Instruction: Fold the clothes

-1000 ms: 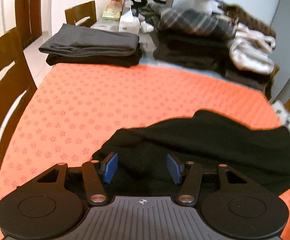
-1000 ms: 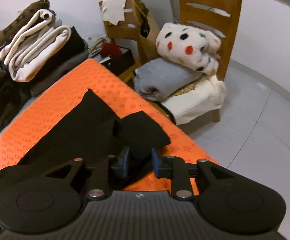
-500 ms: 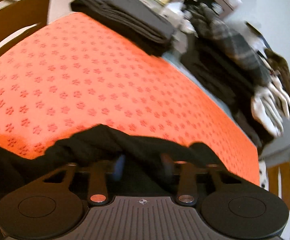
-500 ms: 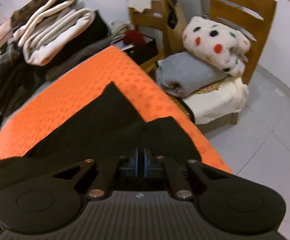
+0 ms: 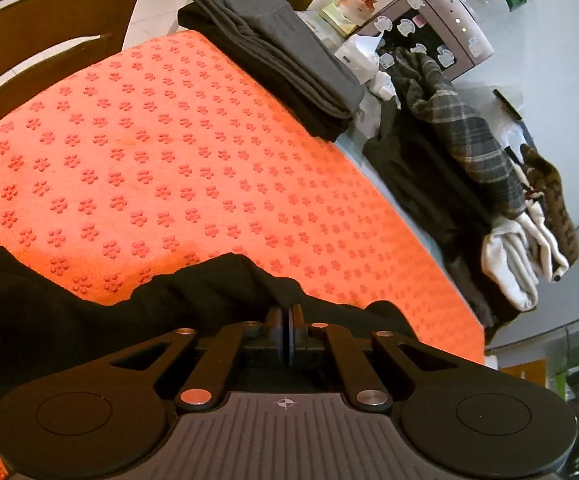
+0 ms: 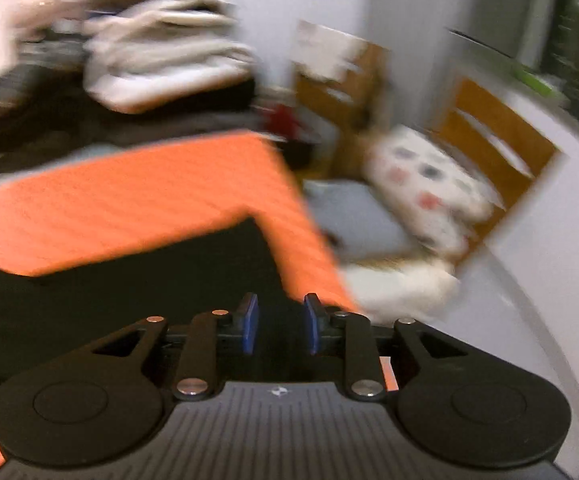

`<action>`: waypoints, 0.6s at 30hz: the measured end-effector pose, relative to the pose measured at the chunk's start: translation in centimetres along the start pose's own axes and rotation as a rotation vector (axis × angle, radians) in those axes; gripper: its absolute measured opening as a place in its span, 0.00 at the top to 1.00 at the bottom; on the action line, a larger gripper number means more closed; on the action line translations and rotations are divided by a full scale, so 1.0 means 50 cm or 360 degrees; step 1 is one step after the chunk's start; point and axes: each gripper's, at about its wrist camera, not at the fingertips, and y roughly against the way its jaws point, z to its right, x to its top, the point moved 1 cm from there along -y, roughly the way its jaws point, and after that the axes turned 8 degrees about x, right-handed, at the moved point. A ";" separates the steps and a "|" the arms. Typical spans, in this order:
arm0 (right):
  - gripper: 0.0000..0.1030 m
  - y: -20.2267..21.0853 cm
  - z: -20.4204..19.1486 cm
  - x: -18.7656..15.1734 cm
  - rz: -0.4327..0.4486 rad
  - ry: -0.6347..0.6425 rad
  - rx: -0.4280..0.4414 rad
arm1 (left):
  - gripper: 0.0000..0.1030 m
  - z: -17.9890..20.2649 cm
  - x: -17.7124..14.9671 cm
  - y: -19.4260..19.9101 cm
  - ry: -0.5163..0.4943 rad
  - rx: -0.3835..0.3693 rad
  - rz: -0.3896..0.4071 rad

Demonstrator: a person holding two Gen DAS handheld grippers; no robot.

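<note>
Two tongs work one black garment (image 5: 69, 320) at the near edge of the orange mat (image 5: 169, 160). Left tongs (image 5: 288, 330) pinch a raised fold, likely to carry it over. Right tongs (image 6: 277, 330) stand parted over the cloth, gripping nothing; that view is blurred.

Motion blur smears the right wrist view; black garment (image 6: 129, 292) runs off-frame.

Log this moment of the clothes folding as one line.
left gripper: shut on black garment | right gripper: open over it | surface: orange mat | right view: motion-blurred
</note>
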 end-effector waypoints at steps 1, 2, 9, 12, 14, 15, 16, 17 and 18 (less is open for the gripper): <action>0.69 -0.008 -0.020 0.013 -0.0007 0.0027 0.0082 | 0.87 -0.003 0.003 -0.003 0.0028 0.0003 -0.0003; 0.69 -0.022 -0.048 0.028 -0.0018 0.0049 0.0208 | 0.83 -0.005 0.005 -0.006 0.0056 0.0003 -0.0008; 0.62 -0.123 -0.248 0.095 -0.0127 0.0253 0.0803 | 0.71 -0.010 0.017 -0.032 0.0177 0.0038 -0.0028; 0.60 -0.172 -0.316 0.114 -0.0210 0.0307 0.0967 | 0.82 -0.013 0.019 -0.041 0.0219 0.0050 -0.0032; 0.60 -0.207 -0.354 0.124 -0.0261 0.0344 0.1037 | 0.91 -0.019 0.021 -0.041 0.0235 0.0053 -0.0029; 0.60 -0.227 -0.370 0.129 -0.0287 0.0359 0.1067 | 0.93 -0.022 0.021 -0.041 0.0250 0.0048 -0.0029; 0.60 -0.247 -0.385 0.134 -0.0313 0.0373 0.1097 | 0.94 -0.026 0.021 -0.040 0.0267 0.0039 -0.0032; 0.60 -0.269 -0.398 0.138 -0.0348 0.0376 0.1121 | 0.95 -0.029 0.021 -0.038 0.0278 0.0030 -0.0034; 0.60 -0.296 -0.411 0.141 -0.0406 0.0375 0.1137 | 0.97 -0.029 0.020 -0.036 0.0278 0.0022 -0.0032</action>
